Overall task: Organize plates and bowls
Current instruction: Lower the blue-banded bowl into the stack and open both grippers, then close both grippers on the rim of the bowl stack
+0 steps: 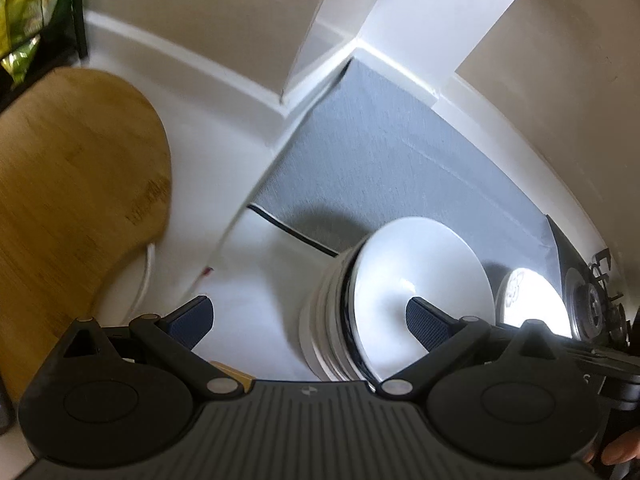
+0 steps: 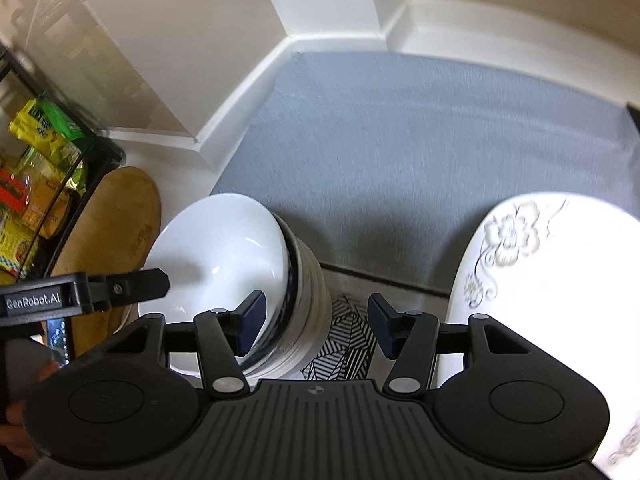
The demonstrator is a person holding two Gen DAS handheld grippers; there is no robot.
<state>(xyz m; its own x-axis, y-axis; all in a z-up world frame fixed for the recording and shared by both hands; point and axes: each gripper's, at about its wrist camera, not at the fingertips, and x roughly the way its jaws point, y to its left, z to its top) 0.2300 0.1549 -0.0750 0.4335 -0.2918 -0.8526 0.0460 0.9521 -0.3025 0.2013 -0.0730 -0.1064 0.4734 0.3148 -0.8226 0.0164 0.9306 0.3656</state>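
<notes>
Two wrist views, one instant. The stack of bowls (image 2: pixel 280 280) stands at the near edge of the grey mat (image 2: pixel 400 152), its top bowl (image 1: pixel 416 276) tilted on the pile rather than seated flat. The floral plate (image 2: pixel 552 280) lies just to the right of the stack, partly on the mat, apart from it.

The left hand-held gripper (image 1: pixel 308 320) has its jaws spread fully wide and grips nothing; its right finger (image 1: pixel 424 320) overlaps the top bowl's inside in the view, though contact cannot be confirmed. The right hand-held gripper (image 2: pixel 316 320) stands about half open and empty, its left finger (image 2: pixel 252 320) close beside the stack's wall, with a patterned black-and-white sheet (image 2: pixel 348 344) showing between the fingers.

Judged step: a bowl has been released onto the stack, or is about to be adjusted. The next move likely calls for levelling the tilted bowl so it nests, or for turning to the floral plate.

Surroundings: a wooden board (image 1: pixel 76 208) lies on the white surface (image 1: pixel 256 300) left of the stack; snack packets (image 2: pixel 44 168) fill a black rack (image 2: pixel 104 152) beyond it. A skirting corner (image 2: pixel 332 36) closes the mat's far side. The 2 grippers crowd the stack, so a knock to the tilted bowl is the main risk.
</notes>
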